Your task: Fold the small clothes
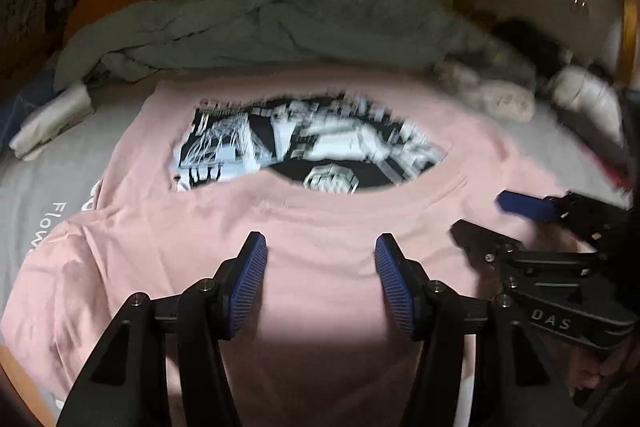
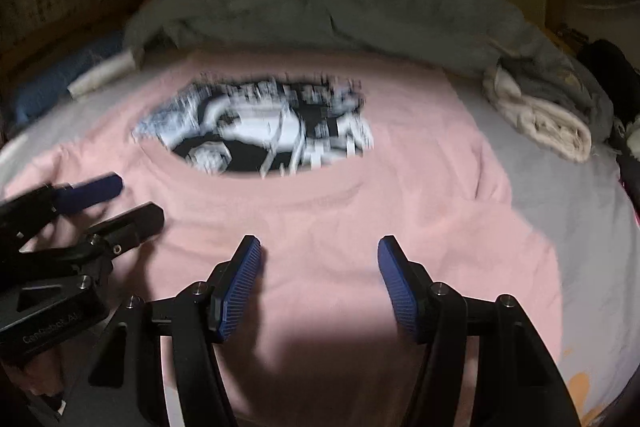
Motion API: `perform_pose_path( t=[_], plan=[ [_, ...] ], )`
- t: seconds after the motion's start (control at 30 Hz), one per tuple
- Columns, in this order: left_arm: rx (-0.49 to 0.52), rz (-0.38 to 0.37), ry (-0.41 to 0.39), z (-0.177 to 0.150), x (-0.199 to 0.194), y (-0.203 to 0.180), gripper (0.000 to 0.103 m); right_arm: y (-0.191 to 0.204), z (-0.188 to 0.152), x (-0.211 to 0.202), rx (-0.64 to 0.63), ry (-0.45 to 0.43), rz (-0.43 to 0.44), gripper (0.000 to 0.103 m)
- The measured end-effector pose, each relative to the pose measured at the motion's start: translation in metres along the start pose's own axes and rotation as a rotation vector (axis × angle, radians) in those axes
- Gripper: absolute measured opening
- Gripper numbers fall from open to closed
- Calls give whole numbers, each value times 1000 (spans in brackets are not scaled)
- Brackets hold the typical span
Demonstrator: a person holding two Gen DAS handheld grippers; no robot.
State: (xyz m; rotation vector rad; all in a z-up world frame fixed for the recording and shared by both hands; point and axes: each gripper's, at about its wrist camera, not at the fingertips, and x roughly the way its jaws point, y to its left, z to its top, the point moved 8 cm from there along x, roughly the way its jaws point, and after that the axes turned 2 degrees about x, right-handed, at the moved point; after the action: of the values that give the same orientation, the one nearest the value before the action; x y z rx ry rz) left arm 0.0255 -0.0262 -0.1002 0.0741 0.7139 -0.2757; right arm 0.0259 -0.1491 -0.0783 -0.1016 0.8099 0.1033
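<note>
The pink T-shirt [image 1: 320,219] lay spread flat on the grey bedsheet [image 1: 36,195], neckline toward the cameras, its black-and-white print [image 1: 304,143] showing through the collar opening. Both tools hung above the near part of the shirt, side by side. The left gripper [image 1: 321,251] had its jaws apart, nothing between the blue pads, only pink cloth below. The right gripper [image 2: 319,255] was the same, parted and empty. A crumpled grey garment [image 2: 320,7] sat heaped beyond the shirt.
</note>
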Motion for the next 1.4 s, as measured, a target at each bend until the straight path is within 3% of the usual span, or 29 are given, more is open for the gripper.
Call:
perform_pose_path(
  t=[0.07, 0.17, 0.23, 0.3, 0.4, 0.43, 0.47, 0.53, 0.63, 0.7, 0.9, 1.0, 1.07, 1.23, 1.4],
  plan=[
    [5, 35, -9, -3, 1, 2, 58, -5, 3, -10, 39, -48, -13, 63],
    [-16, 75, -105, 7, -19, 12, 59, -11, 16, -33, 70, -153, -15, 63],
    [-28, 100, -169, 15, -34, 19, 63, -18, 21, -40, 91, -180, -26, 72],
    [-67, 104, -229, 22, -46, 26, 68, -26, 23, -40, 125, -179, -32, 75],
    [-103, 160, -356, 31, -65, 35, 93, -41, 28, -41, 178, -182, -45, 76],
    [-95, 180, -383, 34, -69, 36, 102, -45, 31, -43, 187, -192, -50, 81],
    [-80, 200, -399, 38, -72, 36, 103, -50, 34, -49, 196, -211, -64, 88],
    [-53, 225, -399, 47, -76, 34, 103, -60, 40, -61, 209, -257, -93, 90],
    [-69, 192, -389, 55, -83, 35, 103, -75, 47, -79, 228, -329, -140, 102],
    [-96, 184, -403, 57, -93, 36, 103, -81, 50, -88, 235, -363, -156, 102],
    [-115, 353, -419, 44, -111, 57, 103, -81, 53, -96, 179, -374, -199, 102],
    [-110, 349, -401, 33, -112, 64, 103, -80, 54, -103, 165, -416, -218, 102],
    [-138, 372, -407, 27, -116, 73, 103, -77, 52, -100, 134, -395, -178, 102],
    [-283, 418, -402, 14, -124, 106, 103, -85, 46, -98, 141, -388, -241, 102],
    [-259, 425, -444, 9, -136, 111, 103, -90, 36, -98, 97, -383, -290, 102]
  ],
)
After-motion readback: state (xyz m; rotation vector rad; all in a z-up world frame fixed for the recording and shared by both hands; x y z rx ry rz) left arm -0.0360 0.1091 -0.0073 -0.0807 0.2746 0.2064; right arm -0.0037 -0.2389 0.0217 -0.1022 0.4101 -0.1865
